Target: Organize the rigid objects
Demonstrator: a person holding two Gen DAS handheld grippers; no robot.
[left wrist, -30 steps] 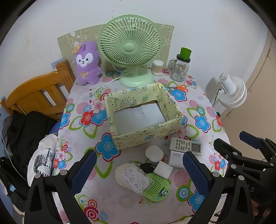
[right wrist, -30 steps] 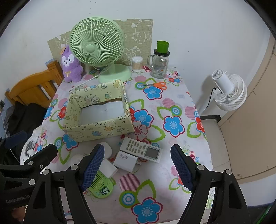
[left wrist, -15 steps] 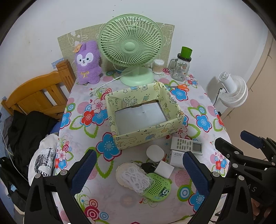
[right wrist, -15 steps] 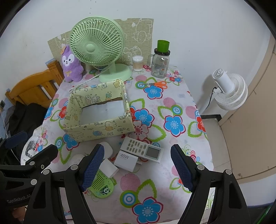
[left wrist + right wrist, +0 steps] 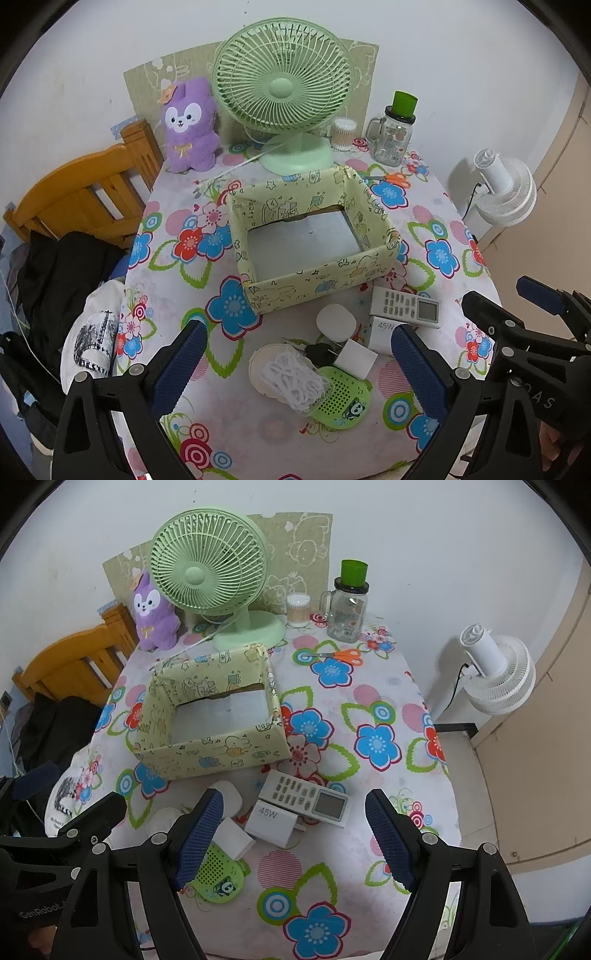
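Both the left gripper (image 5: 295, 365) and right gripper (image 5: 293, 834) hover wide open and empty above the near clutter by the yellow-green patterned cardboard box (image 5: 314, 284).

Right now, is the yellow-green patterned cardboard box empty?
Empty: the yellow-green patterned cardboard box shows only its bare pale floor in both wrist views.

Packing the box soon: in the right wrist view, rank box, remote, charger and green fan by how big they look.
Largest to smallest:
1. Box and green fan, too close to rank; the fan stands farther back.
2. Remote
3. Charger
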